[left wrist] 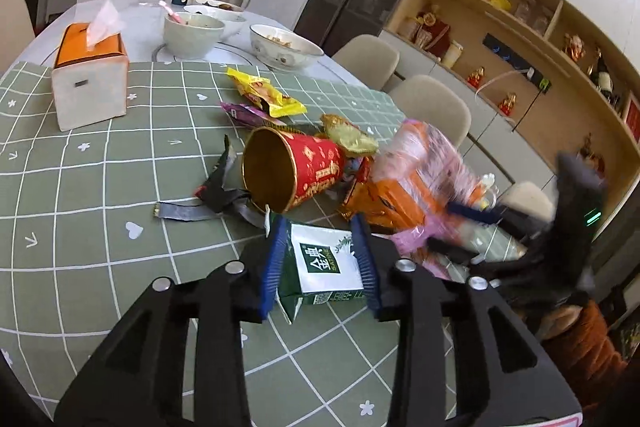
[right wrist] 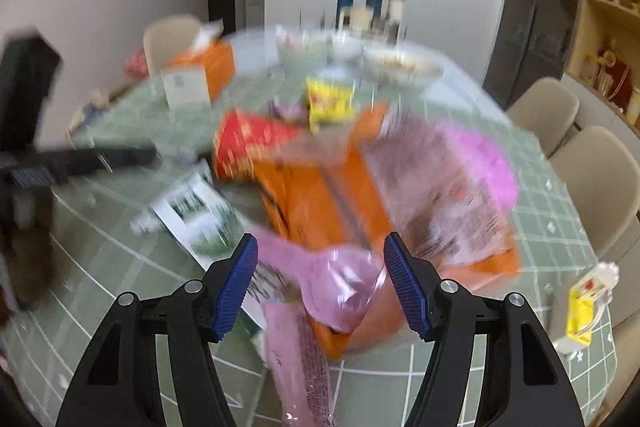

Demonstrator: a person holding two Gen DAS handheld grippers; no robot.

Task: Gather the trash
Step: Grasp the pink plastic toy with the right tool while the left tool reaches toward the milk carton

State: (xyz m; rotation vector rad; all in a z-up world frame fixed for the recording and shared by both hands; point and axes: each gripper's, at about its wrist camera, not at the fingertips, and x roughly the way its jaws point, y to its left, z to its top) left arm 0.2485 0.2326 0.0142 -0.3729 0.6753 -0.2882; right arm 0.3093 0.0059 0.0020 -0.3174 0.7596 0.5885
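Currently:
Left gripper [left wrist: 320,261]: lower centre, clamped on milk carton [left wrist: 326,267].
Right gripper [right wrist: 320,281]: lower centre, fingers apart around pink bag [right wrist: 340,283].

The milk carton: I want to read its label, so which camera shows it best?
The left wrist view. There the milk carton is sharp, sitting between the left gripper fingers, with its green-and-white label legible. The right wrist view shows the carton only as a motion-blurred smear left of the orange bag.
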